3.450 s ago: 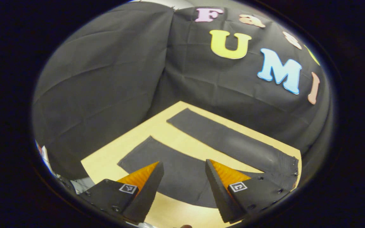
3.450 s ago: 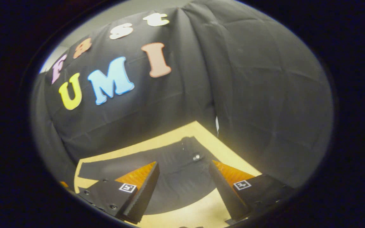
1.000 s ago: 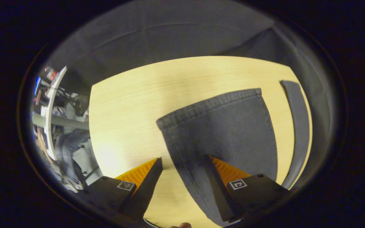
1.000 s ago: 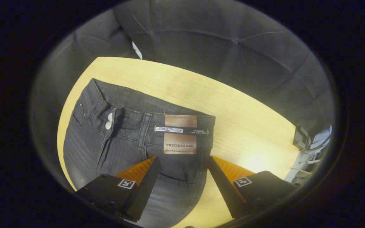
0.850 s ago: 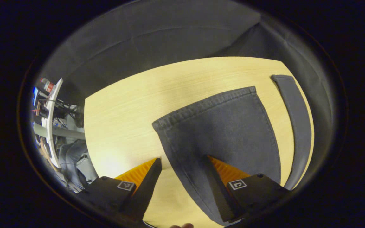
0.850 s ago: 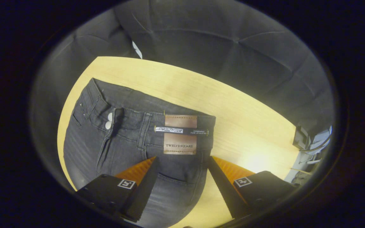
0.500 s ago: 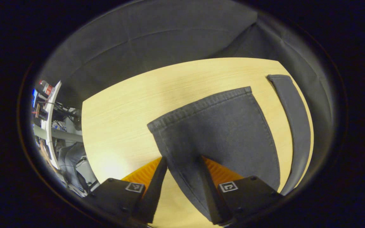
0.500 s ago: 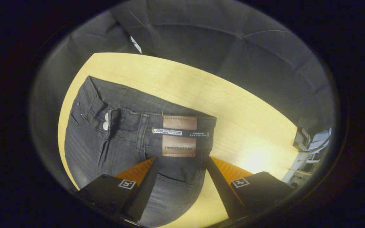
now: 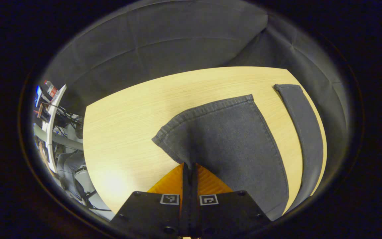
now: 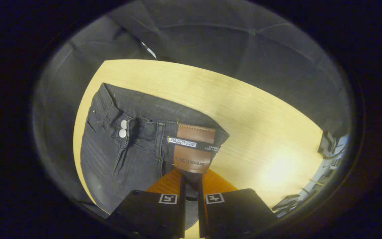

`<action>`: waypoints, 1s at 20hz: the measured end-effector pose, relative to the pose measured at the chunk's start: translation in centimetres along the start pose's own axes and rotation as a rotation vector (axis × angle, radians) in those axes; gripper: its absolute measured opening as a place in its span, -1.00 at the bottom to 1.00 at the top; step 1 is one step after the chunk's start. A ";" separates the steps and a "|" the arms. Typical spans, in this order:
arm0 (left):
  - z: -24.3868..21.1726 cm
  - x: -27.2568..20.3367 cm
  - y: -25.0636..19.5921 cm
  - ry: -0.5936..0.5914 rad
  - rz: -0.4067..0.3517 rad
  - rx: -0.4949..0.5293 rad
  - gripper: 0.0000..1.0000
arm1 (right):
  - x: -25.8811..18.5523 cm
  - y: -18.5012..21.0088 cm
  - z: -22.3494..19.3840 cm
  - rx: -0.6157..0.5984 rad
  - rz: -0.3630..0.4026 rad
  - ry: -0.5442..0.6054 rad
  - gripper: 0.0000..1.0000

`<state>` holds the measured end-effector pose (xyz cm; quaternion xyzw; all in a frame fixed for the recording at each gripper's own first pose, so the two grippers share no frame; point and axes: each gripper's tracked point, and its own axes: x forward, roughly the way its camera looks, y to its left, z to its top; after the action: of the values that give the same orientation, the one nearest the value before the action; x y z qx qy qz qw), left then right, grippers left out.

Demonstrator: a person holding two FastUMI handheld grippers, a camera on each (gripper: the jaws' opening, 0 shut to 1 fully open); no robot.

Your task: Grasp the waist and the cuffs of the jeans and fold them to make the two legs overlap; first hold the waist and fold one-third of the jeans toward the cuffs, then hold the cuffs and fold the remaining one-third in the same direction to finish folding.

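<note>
The dark grey denim jeans [image 10: 128,146] lie flat on the pale wooden table [image 9: 128,109]. At the bottom centre of the left gripper view, the left gripper [image 9: 189,172] is clamped on the near leg's cuff [image 9: 207,113]; the other leg [image 9: 300,122] lies apart at right. At bottom centre of the right gripper view, the right gripper [image 10: 191,181] is pinched on the waist [image 10: 151,124] below the brown leather patch [image 10: 194,149]. This looks like step 1 — next, lift both ends together and carry the near leg over the far one.
</note>
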<state>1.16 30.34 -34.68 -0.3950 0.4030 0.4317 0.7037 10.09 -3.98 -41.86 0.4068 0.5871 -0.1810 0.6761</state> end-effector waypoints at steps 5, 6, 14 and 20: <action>-0.4 -0.1 0.4 0.007 -0.038 0.007 -0.83 | -0.2 -0.7 -0.5 -0.021 0.075 0.016 -0.82; -0.4 -0.2 0.6 0.020 -0.043 0.015 -0.83 | -0.6 -1.1 -0.5 -0.021 0.064 0.020 -0.82; -3.8 -2.9 8.1 0.105 -0.062 -0.080 -0.83 | -5.8 -1.5 0.2 -0.061 0.124 0.086 -0.86; -3.8 -8.3 11.0 0.130 -0.136 -0.222 -0.84 | -11.2 -3.0 0.8 0.003 0.081 0.109 -0.86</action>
<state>-12.45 27.98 -30.80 -0.5240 0.3698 0.3984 0.6557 5.68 -9.00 -32.33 0.4405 0.6059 -0.1320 0.6491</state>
